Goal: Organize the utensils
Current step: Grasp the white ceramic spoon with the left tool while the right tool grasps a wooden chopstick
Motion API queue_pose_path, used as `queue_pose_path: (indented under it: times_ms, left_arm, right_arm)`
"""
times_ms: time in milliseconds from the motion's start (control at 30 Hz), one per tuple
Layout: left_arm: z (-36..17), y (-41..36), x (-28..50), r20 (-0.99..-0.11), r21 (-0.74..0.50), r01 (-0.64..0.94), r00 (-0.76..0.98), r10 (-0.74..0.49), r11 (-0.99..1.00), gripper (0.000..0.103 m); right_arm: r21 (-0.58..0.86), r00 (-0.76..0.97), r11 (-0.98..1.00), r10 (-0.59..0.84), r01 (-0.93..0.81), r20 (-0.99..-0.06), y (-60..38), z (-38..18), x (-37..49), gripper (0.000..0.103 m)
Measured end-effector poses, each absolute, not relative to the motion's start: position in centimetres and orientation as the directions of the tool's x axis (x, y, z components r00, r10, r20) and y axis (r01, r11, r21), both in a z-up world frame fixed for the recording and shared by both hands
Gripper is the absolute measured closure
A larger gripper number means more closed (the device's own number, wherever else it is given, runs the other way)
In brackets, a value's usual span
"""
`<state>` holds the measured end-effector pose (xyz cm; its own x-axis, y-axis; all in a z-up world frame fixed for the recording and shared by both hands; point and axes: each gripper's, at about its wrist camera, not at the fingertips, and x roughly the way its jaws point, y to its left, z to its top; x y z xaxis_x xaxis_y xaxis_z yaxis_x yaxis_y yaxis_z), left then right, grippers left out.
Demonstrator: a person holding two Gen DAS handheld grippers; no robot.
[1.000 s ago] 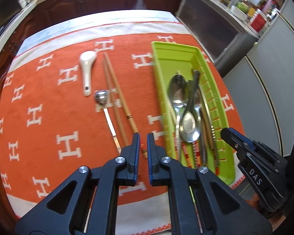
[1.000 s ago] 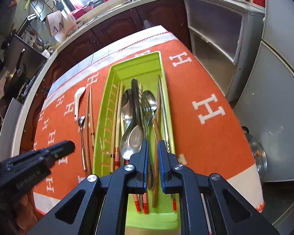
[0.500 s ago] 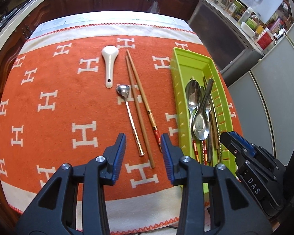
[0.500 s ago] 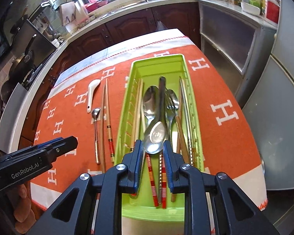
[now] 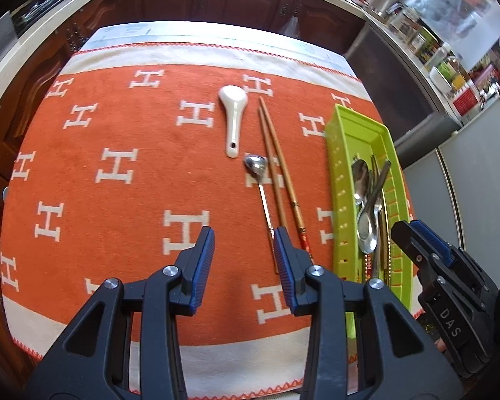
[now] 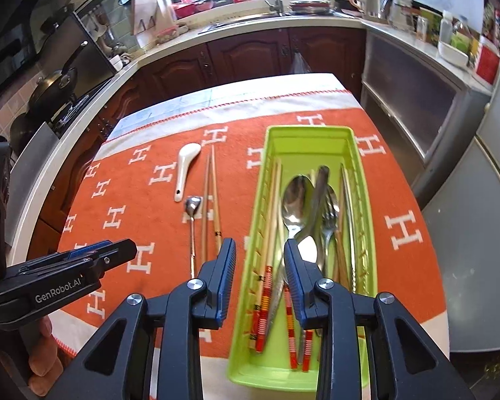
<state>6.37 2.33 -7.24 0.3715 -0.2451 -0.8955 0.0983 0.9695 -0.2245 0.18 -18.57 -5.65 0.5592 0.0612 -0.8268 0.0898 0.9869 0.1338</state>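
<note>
the left gripper [image 5: 243, 253] hangs above the orange blanket [image 5: 116, 206] that covers the surface, its blue-padded jaws spread wide with nothing between them. just ahead of it lie three loose utensils, all with their long axes running away from the camera: a white ceramic spoon [image 5: 233, 116] with its bowl at the far end, a small metal spoon [image 5: 260, 183] whose bowl also points away and whose thin handle reaches back toward the gripper, and a pair of wooden chopsticks [image 5: 276, 166] lying side by side just right of both spoons, decorated ends nearest.

the right gripper [image 6: 260, 266] is also spread and empty, hovering over the near left part of the green tray [image 6: 360, 180]. inside the tray (long axis matching the loose utensils) lie large metal spoons [image 6: 296, 200], a fork [image 6: 330, 213] and red-patterned chopsticks [image 6: 266, 286], all lengthwise, the spoons' bowls toward the far end.
</note>
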Motion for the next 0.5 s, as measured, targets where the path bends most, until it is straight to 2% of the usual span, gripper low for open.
queue_pose_path:
  times_ms: [500]
  left_arm:
    - [-7.9,6.4,8.2,-0.895,-0.188,-0.004,0.414,-0.169,0.982,0.07]
  right_arm:
    - [0.093,0.56,0.996,0.068,0.016,-0.826,-15.3,-4.9,4.2,0.069]
